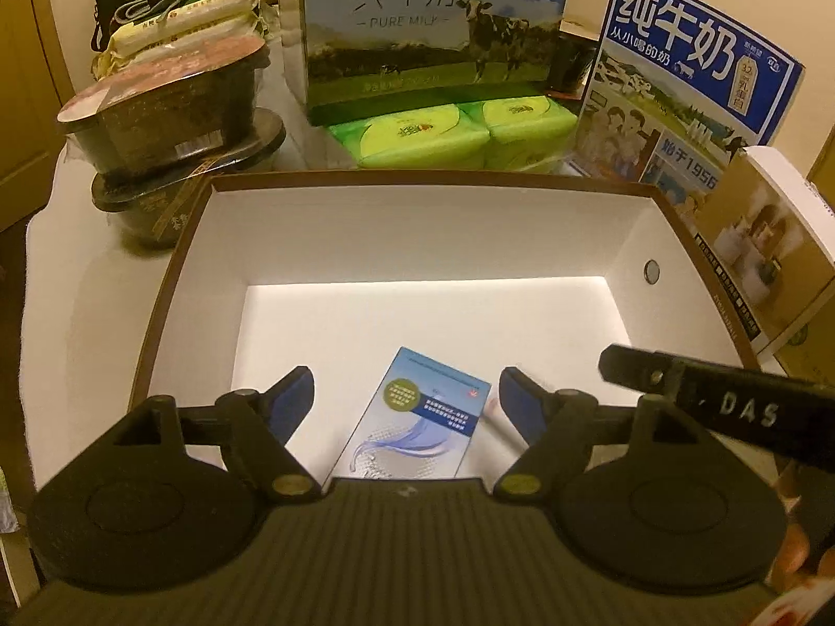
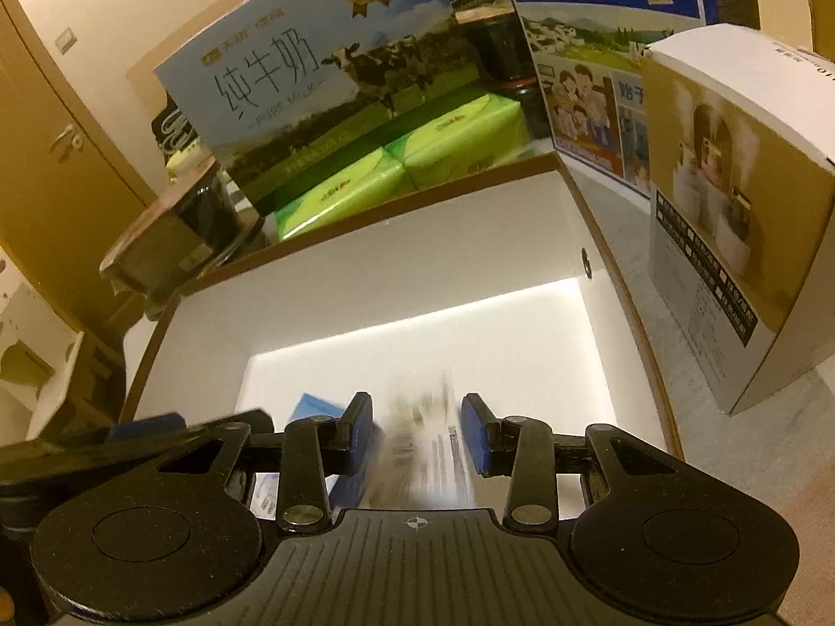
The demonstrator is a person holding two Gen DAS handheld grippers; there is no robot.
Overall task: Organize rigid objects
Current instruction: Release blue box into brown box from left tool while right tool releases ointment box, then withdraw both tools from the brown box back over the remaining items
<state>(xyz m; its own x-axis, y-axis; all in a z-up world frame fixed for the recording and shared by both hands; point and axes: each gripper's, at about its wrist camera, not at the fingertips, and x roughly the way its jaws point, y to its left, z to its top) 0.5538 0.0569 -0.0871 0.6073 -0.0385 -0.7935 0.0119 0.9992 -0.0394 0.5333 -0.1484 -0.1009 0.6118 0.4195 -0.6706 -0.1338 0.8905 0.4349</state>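
Note:
A brown-rimmed white box [image 1: 428,240] stands open in front of both grippers. A small light blue packet [image 1: 417,417] lies flat on its floor. My left gripper [image 1: 407,391] is open above that packet, one finger on each side, not touching it. In the right wrist view the same box [image 2: 396,281] fills the middle. My right gripper [image 2: 417,433] is partly open around a blurred white and blue printed box [image 2: 425,448] that sits between its pads, apparently loose. The blue packet [image 2: 318,407] shows at its left. The right gripper's arm [image 1: 730,401] crosses the left view.
Behind the box stand a tall pure-milk carton [image 1: 428,26], a blue milk carton [image 1: 678,88], two green tissue packs [image 1: 459,135] and stacked black bowls [image 1: 167,120]. A beige and white product box [image 2: 730,208] stands right of the box. A wooden cabinet door [image 2: 52,156] is left.

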